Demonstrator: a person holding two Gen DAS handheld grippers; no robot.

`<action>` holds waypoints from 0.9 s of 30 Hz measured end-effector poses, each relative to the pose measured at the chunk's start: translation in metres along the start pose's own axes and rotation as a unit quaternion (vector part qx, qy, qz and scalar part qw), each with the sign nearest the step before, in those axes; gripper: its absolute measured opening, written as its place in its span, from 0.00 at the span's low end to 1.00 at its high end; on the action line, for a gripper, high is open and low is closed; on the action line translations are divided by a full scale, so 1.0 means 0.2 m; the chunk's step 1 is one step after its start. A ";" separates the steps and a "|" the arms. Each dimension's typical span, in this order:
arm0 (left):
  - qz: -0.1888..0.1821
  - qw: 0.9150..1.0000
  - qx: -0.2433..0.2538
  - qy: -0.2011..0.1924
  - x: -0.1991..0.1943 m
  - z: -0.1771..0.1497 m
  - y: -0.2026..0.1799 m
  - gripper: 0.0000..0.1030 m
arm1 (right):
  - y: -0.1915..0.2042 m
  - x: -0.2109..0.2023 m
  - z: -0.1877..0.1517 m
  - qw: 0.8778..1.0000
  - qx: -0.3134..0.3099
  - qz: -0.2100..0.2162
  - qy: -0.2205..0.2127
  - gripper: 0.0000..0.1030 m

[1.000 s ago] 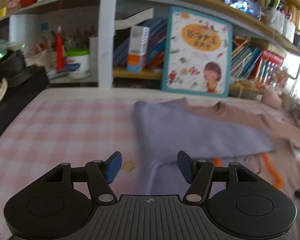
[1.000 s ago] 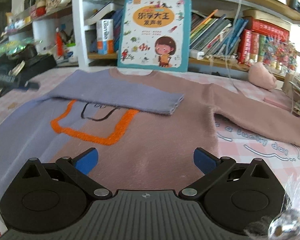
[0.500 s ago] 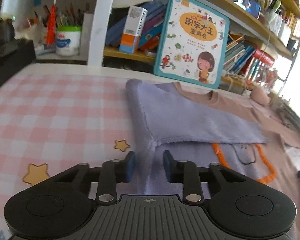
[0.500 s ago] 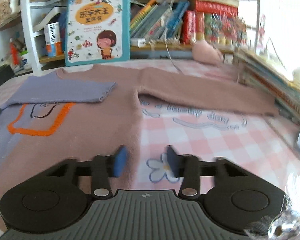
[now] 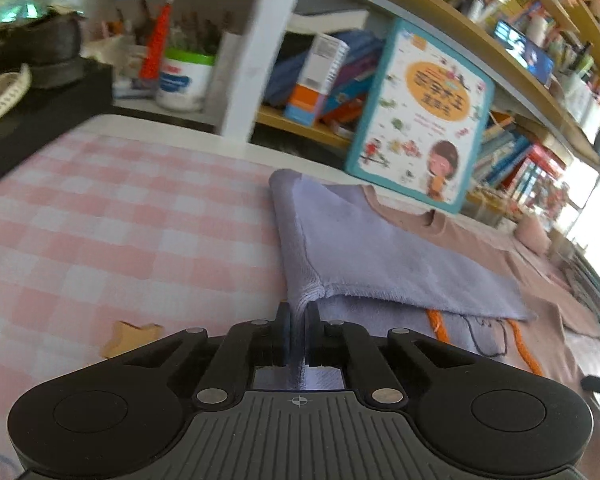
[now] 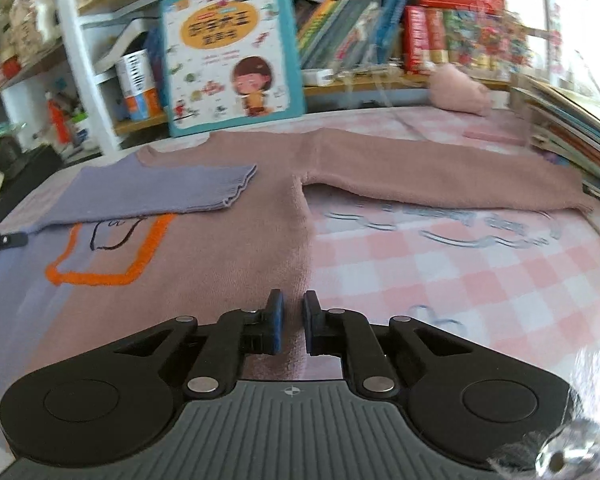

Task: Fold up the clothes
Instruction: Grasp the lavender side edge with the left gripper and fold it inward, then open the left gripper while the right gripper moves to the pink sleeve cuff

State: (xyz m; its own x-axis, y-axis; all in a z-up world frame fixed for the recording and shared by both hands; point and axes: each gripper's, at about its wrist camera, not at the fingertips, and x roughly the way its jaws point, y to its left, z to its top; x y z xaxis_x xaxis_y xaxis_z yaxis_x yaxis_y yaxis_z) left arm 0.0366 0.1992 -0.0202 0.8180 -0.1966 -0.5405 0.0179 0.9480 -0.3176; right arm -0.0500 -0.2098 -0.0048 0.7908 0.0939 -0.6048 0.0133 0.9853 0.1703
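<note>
Bookshelves rise behind a pink-checked bench [image 6: 480, 264] where one sweater [image 6: 236, 240], half lilac and half dusty pink, lies flat. Its lilac sleeve [image 6: 152, 192] is folded across the chest; the pink sleeve [image 6: 440, 176] stretches right. Left tongs [image 5: 298, 320] pinch the sweater's lilac left edge. Right tongs [image 6: 292, 312] look nearly closed over the pink right edge; actual grip cannot be told. Soft, light knit, probably best held at edges.

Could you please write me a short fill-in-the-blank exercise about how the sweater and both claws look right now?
1. The left claw pinches the sweater's ____ edge.
2. The purple sleeve lies folded across the ____.
3. The pink sleeve is ____ folded.
4. The outline on the sweater's front is ____.

Missing words: purple; chest; not yet; orange
</note>
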 end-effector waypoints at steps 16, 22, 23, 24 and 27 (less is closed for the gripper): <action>0.041 0.998 0.033 -0.036 -0.08 0.03 -0.02 0.37 | 0.06 0.05 0.07 0.999 -0.024 -0.012 -0.022 0.53; -0.011 0.992 0.111 -0.058 -0.10 0.03 -0.19 0.70 | -0.07 0.04 0.13 0.998 0.022 -0.029 -0.041 0.65; -0.017 0.990 0.132 -0.055 -0.08 0.02 -0.23 0.71 | -0.09 0.04 0.15 0.998 0.026 -0.035 -0.042 0.65; -0.017 0.987 0.153 -0.049 -0.07 0.00 -0.26 0.71 | -0.12 0.04 0.16 0.998 0.029 -0.040 -0.043 0.65; -0.016 0.982 0.189 -0.024 -0.02 -0.04 -0.30 0.71 | -0.19 0.06 0.19 0.997 0.033 -0.056 -0.044 0.65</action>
State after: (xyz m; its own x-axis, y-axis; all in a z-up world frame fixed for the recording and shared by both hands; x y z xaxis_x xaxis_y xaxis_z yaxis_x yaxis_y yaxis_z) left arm 0.0273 0.1409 -0.0047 0.8392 -0.2243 -0.4954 0.2489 0.9684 -0.0169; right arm -0.0172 -0.2523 0.0106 0.8327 -0.0312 -0.5528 0.1419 0.9771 0.1586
